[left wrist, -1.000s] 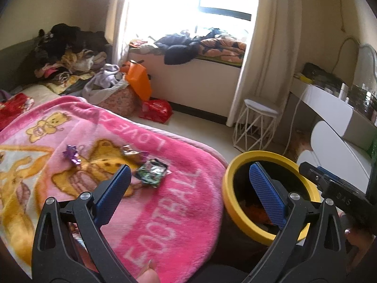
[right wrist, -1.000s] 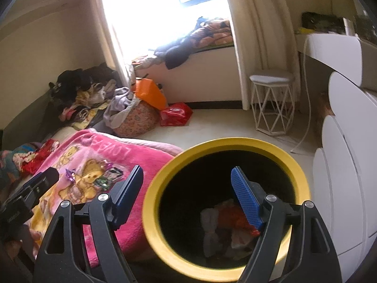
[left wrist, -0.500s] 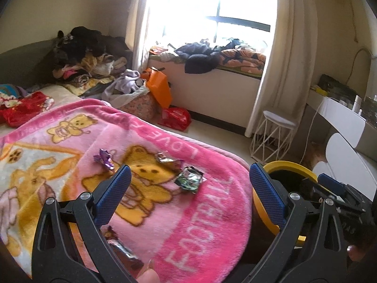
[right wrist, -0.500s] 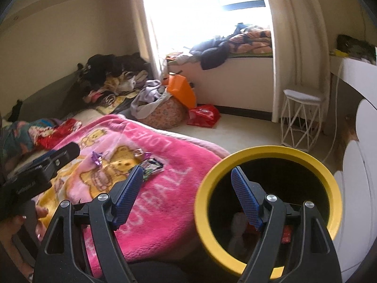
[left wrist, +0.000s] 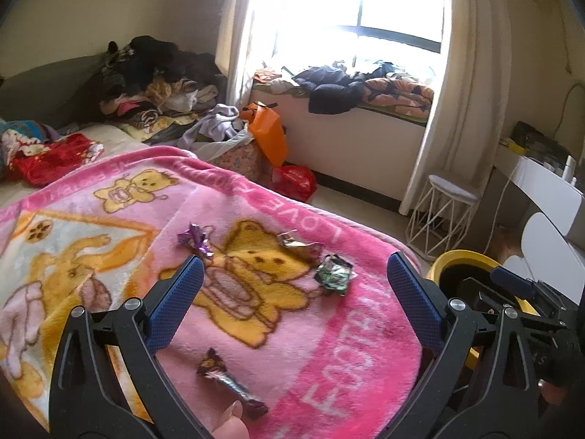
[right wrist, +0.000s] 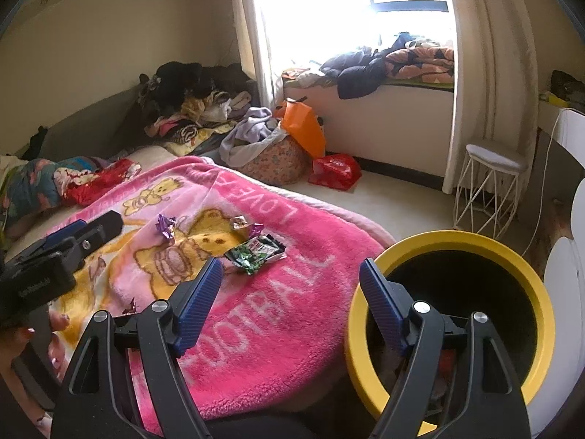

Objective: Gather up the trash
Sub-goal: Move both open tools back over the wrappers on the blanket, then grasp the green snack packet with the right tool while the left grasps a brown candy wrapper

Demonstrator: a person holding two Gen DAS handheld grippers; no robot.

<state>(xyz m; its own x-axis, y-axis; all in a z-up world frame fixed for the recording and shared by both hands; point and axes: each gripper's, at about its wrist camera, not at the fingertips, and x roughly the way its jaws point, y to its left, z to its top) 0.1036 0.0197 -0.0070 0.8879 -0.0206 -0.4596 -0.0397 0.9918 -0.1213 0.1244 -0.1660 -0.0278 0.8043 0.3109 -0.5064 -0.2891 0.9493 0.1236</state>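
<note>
Here, left claw [left wrist: 292, 267] agape above blanket [left wrist: 329, 347], bin [right wrist: 541, 300] beside blanket edge

Yellow-rimmed bin [right wrist: 541, 314]: contents in shadow past the right gripper [right wrist: 290, 305], unidentifiable; near rim hidden behind that gripper's arms. From the left wrist, only a rim arc [left wrist: 457, 258] shows, the rest behind the right gripper's body.

Dark wrapper [left wrist: 234, 387]: below the left gripper [left wrist: 294, 300], its near end covered by a fingertip [left wrist: 230, 422]; from the right wrist only a scrap [right wrist: 131, 306] shows.

Blanket lettering [right wrist: 256, 186]: far-edge text partly folded under.

Desk items [left wrist: 537, 142]: too small to identify.
</note>
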